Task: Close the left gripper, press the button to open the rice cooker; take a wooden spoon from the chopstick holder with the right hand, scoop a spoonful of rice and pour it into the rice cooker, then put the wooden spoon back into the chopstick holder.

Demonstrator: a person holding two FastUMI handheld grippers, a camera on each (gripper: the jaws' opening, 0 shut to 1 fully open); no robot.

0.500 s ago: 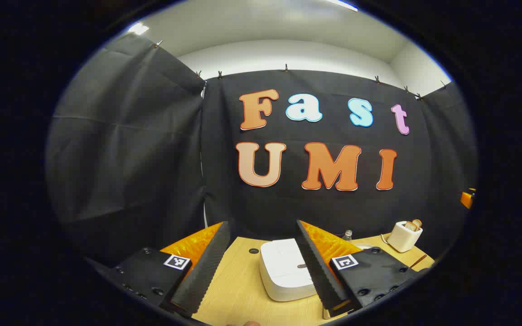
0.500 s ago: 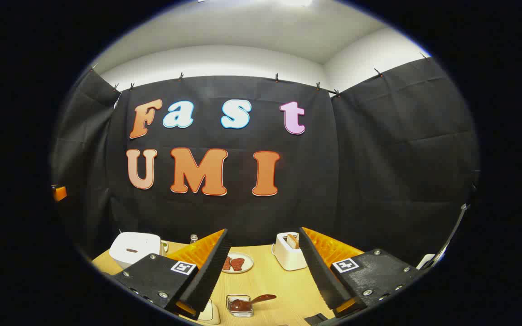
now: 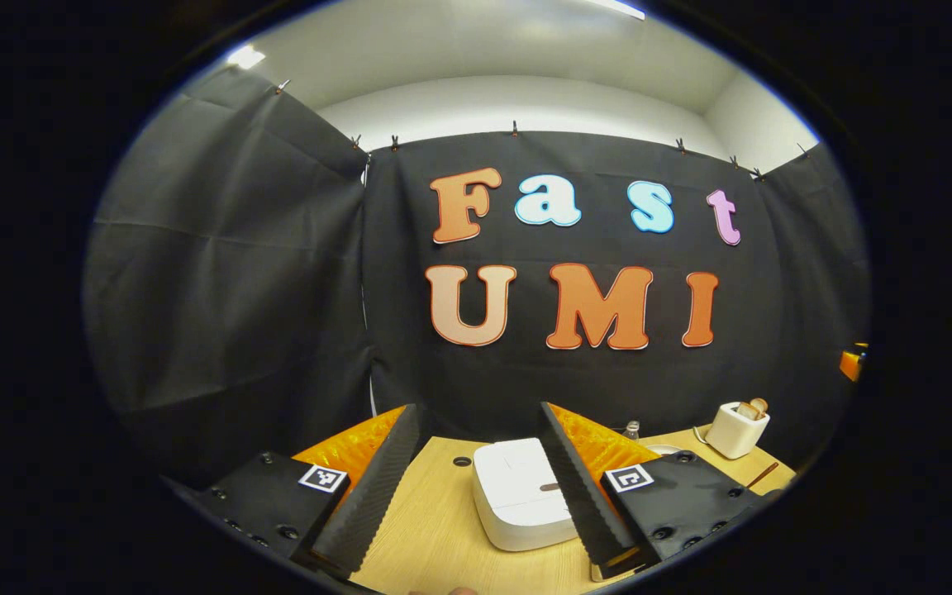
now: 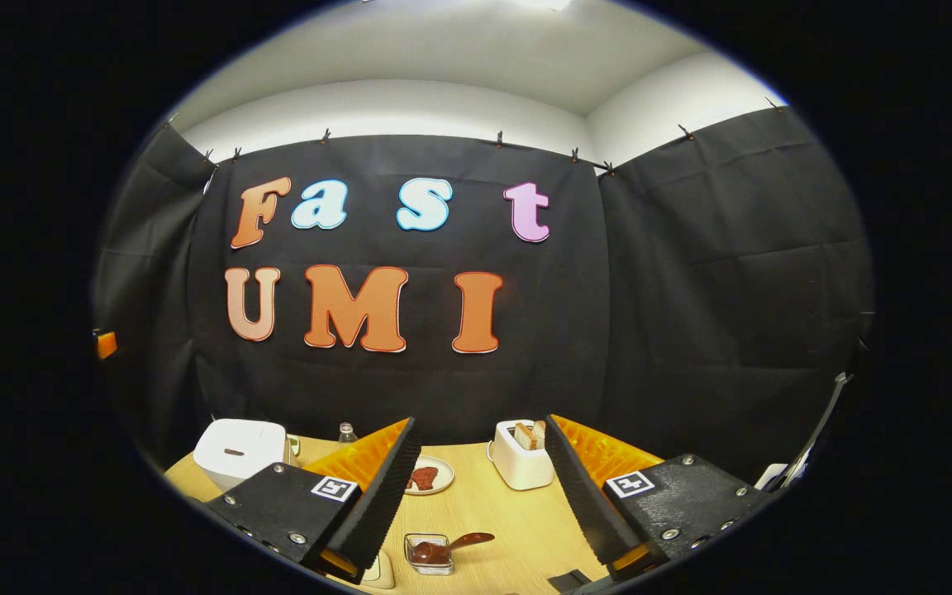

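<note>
The rice cooker, closed, stood on the surface between the left gripper's wide-open, empty jaws. Its rigid button was judged pressable only with closed tips.

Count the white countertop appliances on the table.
2. A rice cooker sits at the table's left end, lid down. A toaster with bread in its slots stands further right, near the back edge. Others could be hidden behind the tongs.

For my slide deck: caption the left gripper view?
Open left gripper hangs above the closed white rice cooker on the wooden table.
</note>
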